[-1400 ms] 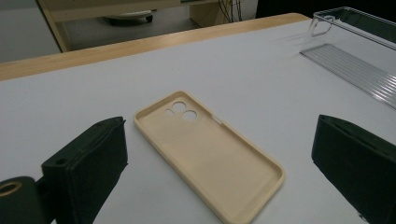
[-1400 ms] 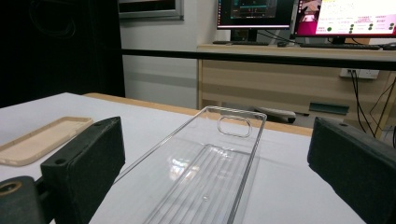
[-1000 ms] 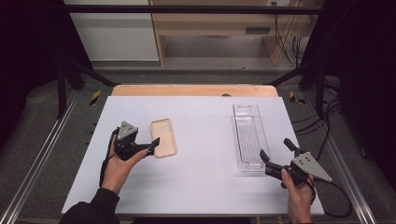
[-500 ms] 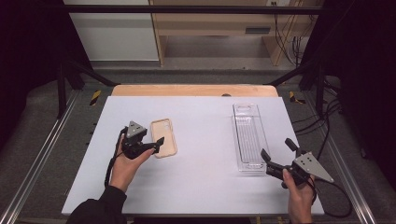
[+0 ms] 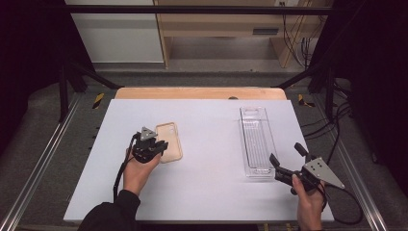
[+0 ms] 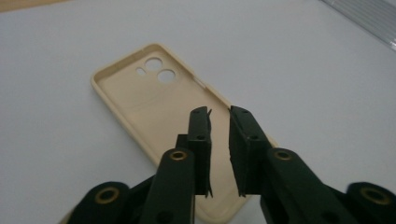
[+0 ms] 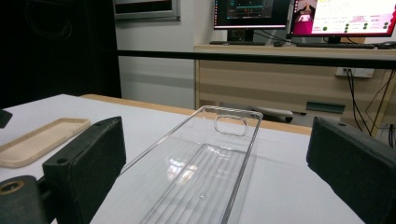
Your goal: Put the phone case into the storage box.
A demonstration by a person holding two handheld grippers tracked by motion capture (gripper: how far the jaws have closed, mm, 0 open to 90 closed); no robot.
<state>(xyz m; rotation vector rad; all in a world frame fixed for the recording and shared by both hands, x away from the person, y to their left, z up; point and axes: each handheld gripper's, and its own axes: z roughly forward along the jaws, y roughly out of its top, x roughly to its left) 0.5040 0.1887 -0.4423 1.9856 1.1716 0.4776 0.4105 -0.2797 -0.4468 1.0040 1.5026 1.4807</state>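
Note:
A beige phone case (image 5: 172, 137) lies hollow side up on the white table, left of centre. My left gripper (image 5: 162, 145) reaches over its near long edge. In the left gripper view the jaws have just been closing, and the left gripper (image 6: 219, 116) now stands nearly together with the side rim of the phone case (image 6: 149, 93) between the pads. A long clear plastic tray (image 5: 255, 139) lies at the right. My right gripper (image 5: 286, 155) rests open at the tray's near end. In the right gripper view, that right gripper (image 7: 219, 158) has its wide-apart jaws framing the clear plastic tray (image 7: 205, 177).
A wooden strip (image 5: 199, 93) borders the table's far edge. Metal rails (image 5: 43, 159) run along both sides, with cables (image 5: 337, 130) at the right. Beyond the table stands a desk with monitors (image 7: 299, 14).
The left hand has moved right and slightly down onto the phone case, and its jaws have gone from wide apart to nearly together on the case's rim. The right hand has not moved.

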